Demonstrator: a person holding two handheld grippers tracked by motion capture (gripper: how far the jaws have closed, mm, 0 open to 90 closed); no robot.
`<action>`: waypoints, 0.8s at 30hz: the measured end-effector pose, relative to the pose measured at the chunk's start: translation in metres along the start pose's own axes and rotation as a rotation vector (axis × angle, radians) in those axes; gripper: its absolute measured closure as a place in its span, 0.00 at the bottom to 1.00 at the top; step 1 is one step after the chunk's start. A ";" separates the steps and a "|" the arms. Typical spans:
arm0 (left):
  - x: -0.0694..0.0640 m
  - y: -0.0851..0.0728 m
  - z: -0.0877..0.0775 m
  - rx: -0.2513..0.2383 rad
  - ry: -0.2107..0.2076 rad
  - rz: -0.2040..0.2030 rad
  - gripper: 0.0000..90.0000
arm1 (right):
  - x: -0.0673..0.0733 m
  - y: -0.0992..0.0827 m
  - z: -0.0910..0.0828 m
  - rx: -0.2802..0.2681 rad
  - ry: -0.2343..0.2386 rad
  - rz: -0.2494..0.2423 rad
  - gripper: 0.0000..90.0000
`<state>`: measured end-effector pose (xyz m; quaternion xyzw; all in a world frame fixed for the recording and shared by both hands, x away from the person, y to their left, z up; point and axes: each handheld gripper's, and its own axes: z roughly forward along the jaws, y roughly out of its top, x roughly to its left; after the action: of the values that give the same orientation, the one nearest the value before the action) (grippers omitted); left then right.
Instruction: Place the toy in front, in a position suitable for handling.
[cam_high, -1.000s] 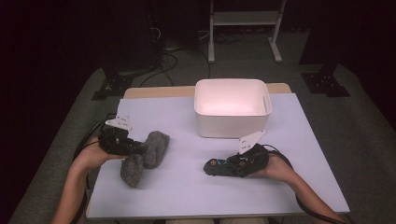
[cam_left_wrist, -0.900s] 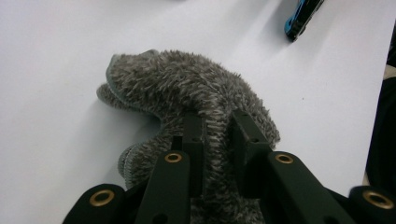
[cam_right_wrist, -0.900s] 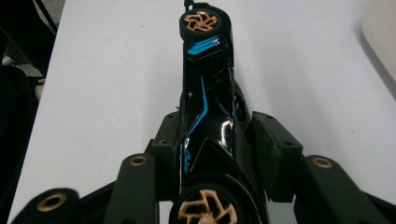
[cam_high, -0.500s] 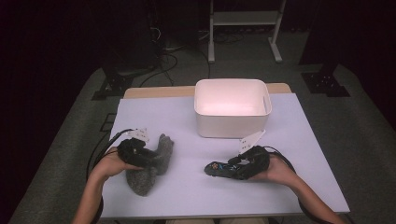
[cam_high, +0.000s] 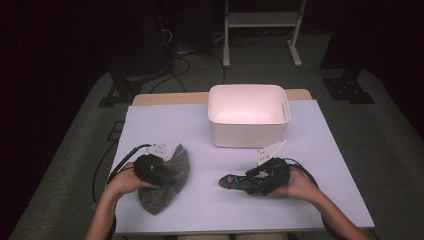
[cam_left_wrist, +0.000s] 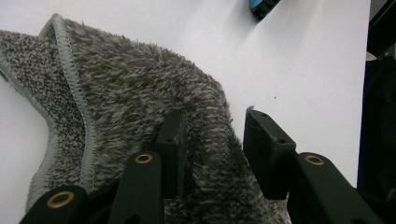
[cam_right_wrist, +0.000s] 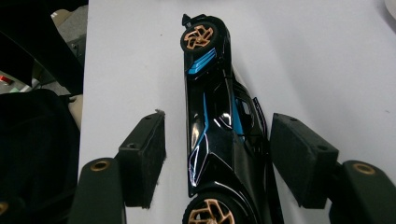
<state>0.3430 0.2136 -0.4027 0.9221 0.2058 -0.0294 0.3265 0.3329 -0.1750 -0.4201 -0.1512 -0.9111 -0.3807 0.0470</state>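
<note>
Left gripper: I have it low on the near left of the table, over the grey fuzzy cloth. In the left gripper view its jaws have just been opening; they stand spread, one pad sunk against the pile of the cloth, the other clear of it over bare table. A ridge of the cloth rises between them, unpinched.

Grey fuzzy cloth: it lies crumpled on the table under my left gripper, its stitched hem curving along one side.

Right gripper: I hold it level on the near right, pointing toward the table's middle. In the right gripper view its jaws have just been opening and stand apart, one on each side of the toy car, with a gap between each pad and the car's body.

Toy car: black with blue trim and copper wheels, lying on the table between my right jaws, nose away from the gripper.

White tub: at the far middle of the table, well apart from both grippers.
</note>
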 end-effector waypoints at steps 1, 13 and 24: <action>0.000 0.000 0.001 0.000 -0.004 -0.001 0.65 | 0.000 0.001 0.000 0.001 0.004 0.006 0.39; -0.002 -0.002 0.007 0.007 -0.026 -0.002 0.64 | 0.000 0.003 -0.002 -0.008 0.033 0.033 0.39; -0.003 -0.003 0.009 0.011 -0.039 0.004 0.64 | 0.004 0.002 -0.003 -0.014 0.049 0.030 0.43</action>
<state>0.3397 0.2090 -0.4112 0.9235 0.1976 -0.0478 0.3254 0.3295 -0.1749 -0.4162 -0.1556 -0.9046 -0.3900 0.0738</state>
